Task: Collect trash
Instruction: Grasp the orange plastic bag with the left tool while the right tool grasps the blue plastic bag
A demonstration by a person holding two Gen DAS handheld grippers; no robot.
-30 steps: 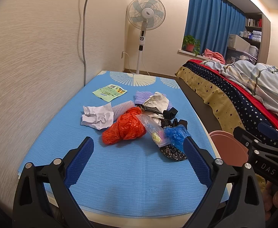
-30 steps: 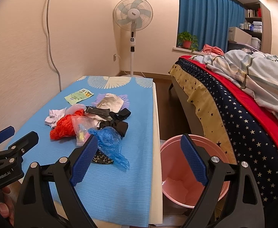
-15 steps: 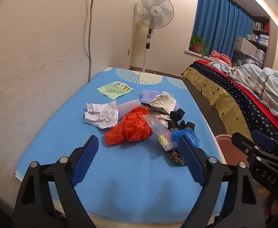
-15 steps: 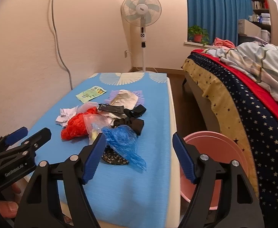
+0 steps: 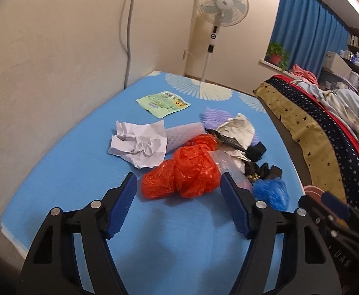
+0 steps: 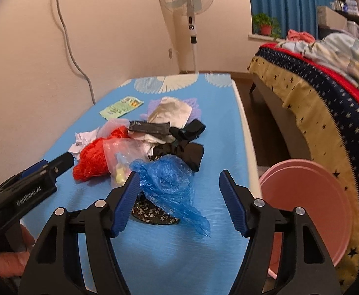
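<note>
A heap of trash lies on a blue mat: an orange plastic bag, crumpled white paper, a green wrapper, a blue plastic bag, black scraps and a clear bag. My left gripper is open, just short of the orange bag, which sits between its jaws' line. My right gripper is open, with the blue bag between its fingers. A pink bin stands on the floor right of the mat.
A wall runs along the mat's left side with a cable hanging down. A standing fan is beyond the mat. A bed with starred cover lies to the right, across a narrow floor strip.
Both grippers have moved forward and down toward the trash heap. The left now frames the orange bag, the right the blue bag. Both jaw gaps have narrowed somewhat.
</note>
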